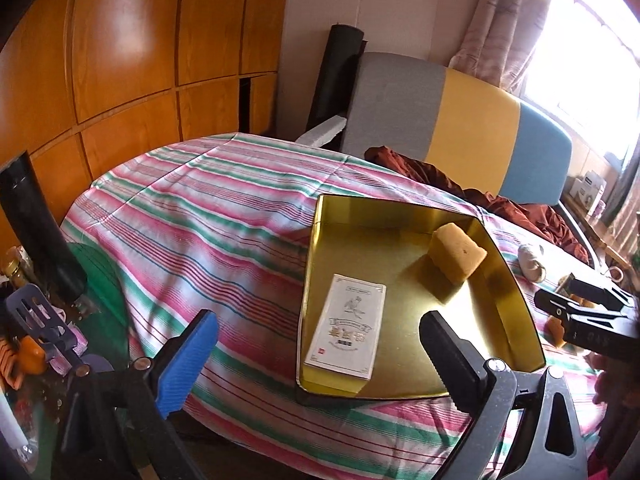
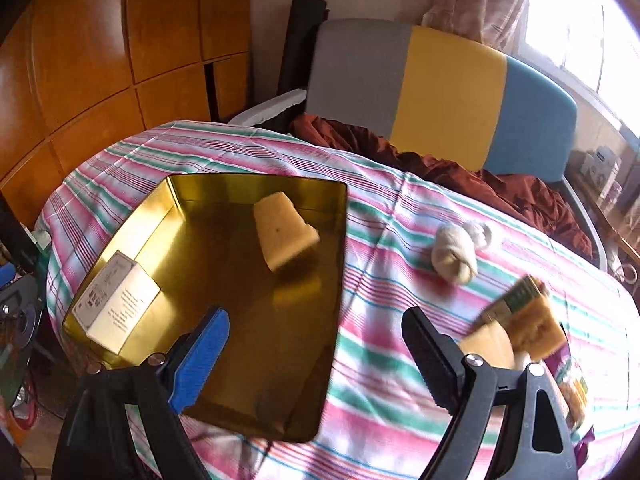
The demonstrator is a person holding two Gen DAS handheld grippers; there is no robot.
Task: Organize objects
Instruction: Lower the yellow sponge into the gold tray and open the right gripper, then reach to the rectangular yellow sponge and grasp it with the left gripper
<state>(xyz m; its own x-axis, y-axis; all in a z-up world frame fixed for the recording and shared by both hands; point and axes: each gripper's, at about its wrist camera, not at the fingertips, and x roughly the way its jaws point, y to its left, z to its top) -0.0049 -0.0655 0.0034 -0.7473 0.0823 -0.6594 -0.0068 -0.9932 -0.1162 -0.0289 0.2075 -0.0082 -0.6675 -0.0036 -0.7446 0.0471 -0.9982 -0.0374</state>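
A gold metal tray (image 1: 516, 292) (image 2: 168, 200) lies on the striped tablecloth. In it are a white printed box (image 1: 348, 330) (image 2: 116, 304) and a yellow sponge block (image 1: 456, 252) (image 2: 282, 230). My left gripper (image 1: 320, 356) is open and empty above the tray's near edge. My right gripper (image 2: 316, 356) is open and empty above the tray's right side; its body shows in the left wrist view (image 1: 588, 316). A rolled cream cloth (image 2: 460, 252) (image 1: 530, 260) lies on the tablecloth right of the tray. A pile of a green-topped sponge and packets (image 2: 524, 324) lies at the right.
A grey, yellow and blue sofa back (image 2: 440, 92) with a rust-red blanket (image 2: 480, 176) stands behind the table. Wooden cabinets (image 1: 120, 60) line the left wall. Cluttered small items and a black tube (image 1: 36, 232) sit at the far left.
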